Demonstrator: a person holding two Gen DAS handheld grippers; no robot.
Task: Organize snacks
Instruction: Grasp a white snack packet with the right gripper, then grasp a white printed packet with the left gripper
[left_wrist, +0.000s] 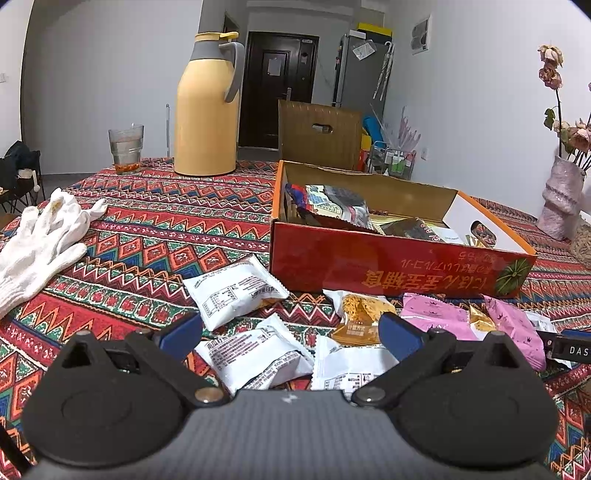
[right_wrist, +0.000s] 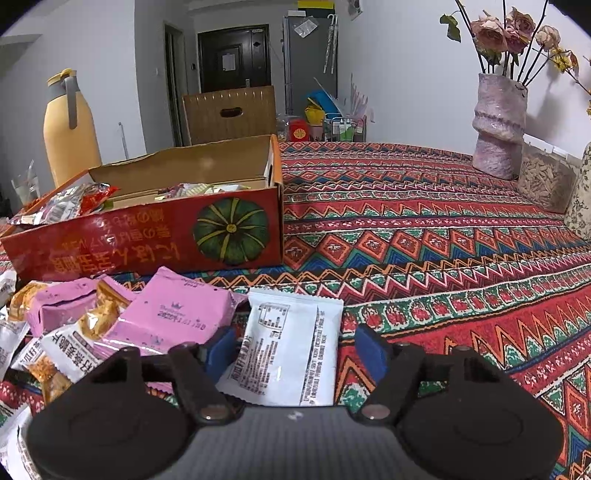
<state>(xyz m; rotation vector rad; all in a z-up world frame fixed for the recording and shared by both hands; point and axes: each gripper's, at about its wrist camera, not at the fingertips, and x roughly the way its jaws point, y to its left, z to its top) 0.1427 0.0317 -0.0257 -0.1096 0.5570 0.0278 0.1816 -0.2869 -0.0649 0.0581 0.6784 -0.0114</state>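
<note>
A red cardboard box with several snack packets inside stands on the patterned tablecloth; it also shows in the right wrist view. Loose packets lie in front of it: white ones, an orange one and pink ones. My left gripper is open low over the white packets. My right gripper is open with a white packet lying between its fingers, untouched on the right side. Pink packets lie to its left.
A yellow thermos jug and a glass stand at the table's far side. White gloves lie at the left. A pink vase with dried flowers and a jar of seeds stand at the far right.
</note>
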